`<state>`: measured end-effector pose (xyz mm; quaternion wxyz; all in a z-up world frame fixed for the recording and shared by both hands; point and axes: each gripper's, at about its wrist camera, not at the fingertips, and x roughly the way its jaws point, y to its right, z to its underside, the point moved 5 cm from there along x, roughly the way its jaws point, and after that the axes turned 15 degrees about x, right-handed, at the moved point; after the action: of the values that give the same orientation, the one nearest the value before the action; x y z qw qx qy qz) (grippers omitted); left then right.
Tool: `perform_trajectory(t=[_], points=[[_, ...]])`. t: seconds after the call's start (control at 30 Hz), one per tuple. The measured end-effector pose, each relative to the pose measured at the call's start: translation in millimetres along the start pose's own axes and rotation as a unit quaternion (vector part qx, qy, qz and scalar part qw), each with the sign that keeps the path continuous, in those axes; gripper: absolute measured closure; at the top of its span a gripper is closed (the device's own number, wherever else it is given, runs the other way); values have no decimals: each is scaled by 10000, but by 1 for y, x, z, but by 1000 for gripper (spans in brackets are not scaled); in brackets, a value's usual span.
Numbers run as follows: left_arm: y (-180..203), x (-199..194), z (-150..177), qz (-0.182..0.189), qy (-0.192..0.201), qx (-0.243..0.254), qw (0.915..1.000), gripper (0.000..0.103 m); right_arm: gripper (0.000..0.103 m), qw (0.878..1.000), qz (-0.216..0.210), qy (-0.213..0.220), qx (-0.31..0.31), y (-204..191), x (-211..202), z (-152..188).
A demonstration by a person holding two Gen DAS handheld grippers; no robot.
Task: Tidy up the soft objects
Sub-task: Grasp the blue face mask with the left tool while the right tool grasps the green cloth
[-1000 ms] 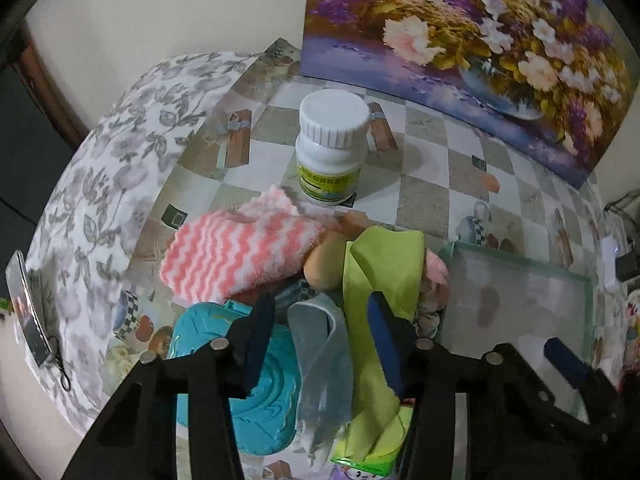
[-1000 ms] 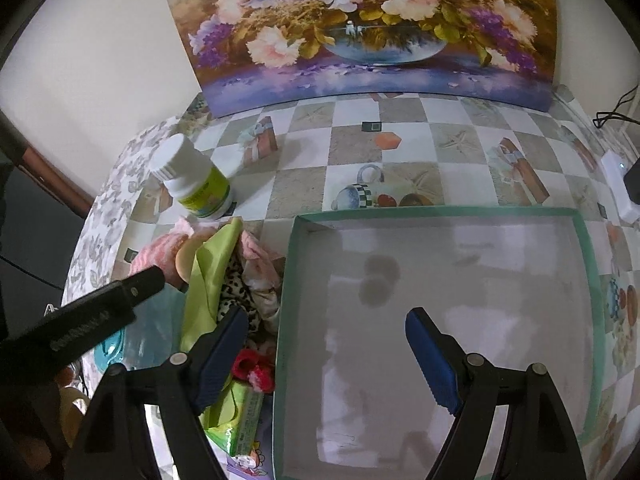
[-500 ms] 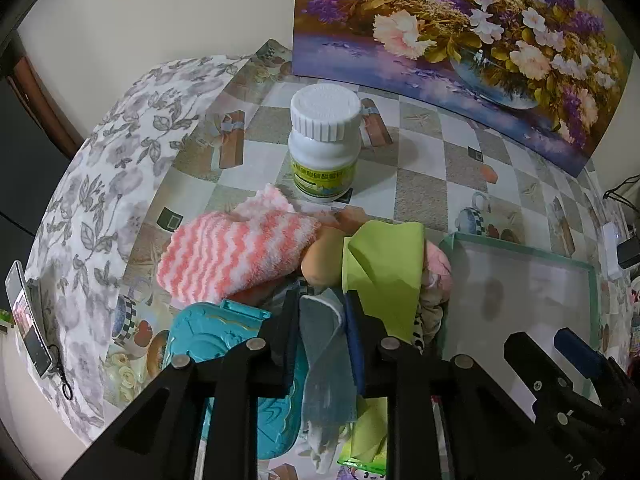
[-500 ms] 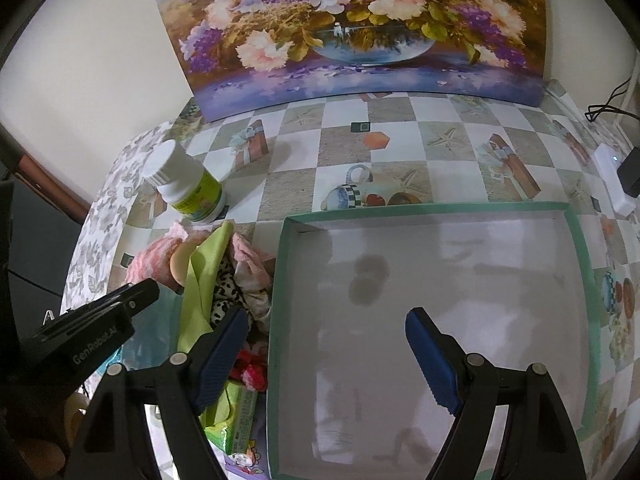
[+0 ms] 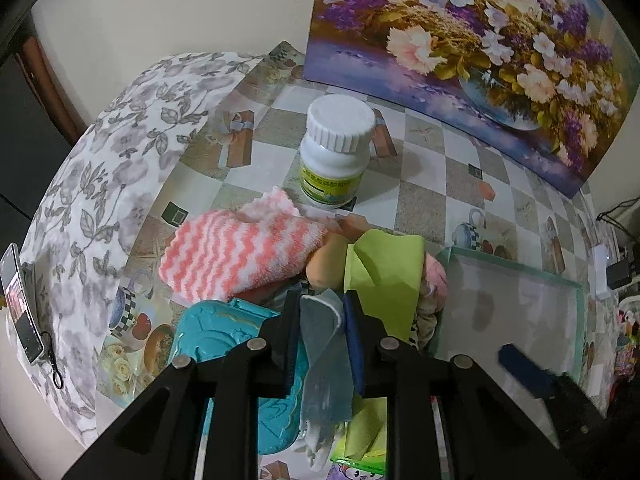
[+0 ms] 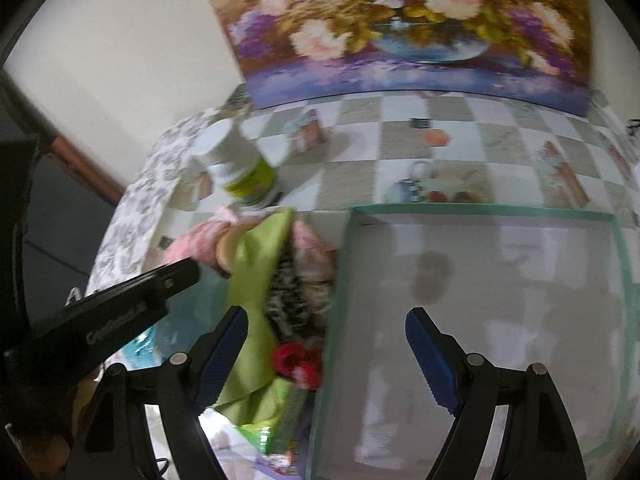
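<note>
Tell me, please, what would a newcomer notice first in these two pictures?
Probably the big flower painting leaning against the wall behind the table. Next, the pile of soft things left of the green-rimmed tray: a pink-and-white striped cloth and a lime-green cloth, with a white bottle behind them. In front, the left tongs pinch a grey-blue cloth.

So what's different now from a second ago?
The left claw has closed on the grey cloth, which a second ago lay loose between its open jaws. The right claw, open, has drifted toward the pile. Bottle, striped sock and tray stayed put.
</note>
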<state>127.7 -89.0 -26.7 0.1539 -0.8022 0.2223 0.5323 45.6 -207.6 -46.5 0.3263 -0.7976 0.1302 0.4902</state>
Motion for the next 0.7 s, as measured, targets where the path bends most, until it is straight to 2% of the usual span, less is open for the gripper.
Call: perform_trajectory(t=[0.1, 0.27, 0.7], points=[[-3, -1, 0, 47, 8, -88, 9999, 81, 34, 9994, -288, -155, -100, -12, 5, 7], [-9, -11, -2, 109, 148, -204, 9996, 81, 42, 9984, -457, -258, -228, -23, 8, 13], [-23, -52, -11, 250, 675, -439, 9964, 81, 43, 9981, -583, 67, -164, -24, -18, 2]])
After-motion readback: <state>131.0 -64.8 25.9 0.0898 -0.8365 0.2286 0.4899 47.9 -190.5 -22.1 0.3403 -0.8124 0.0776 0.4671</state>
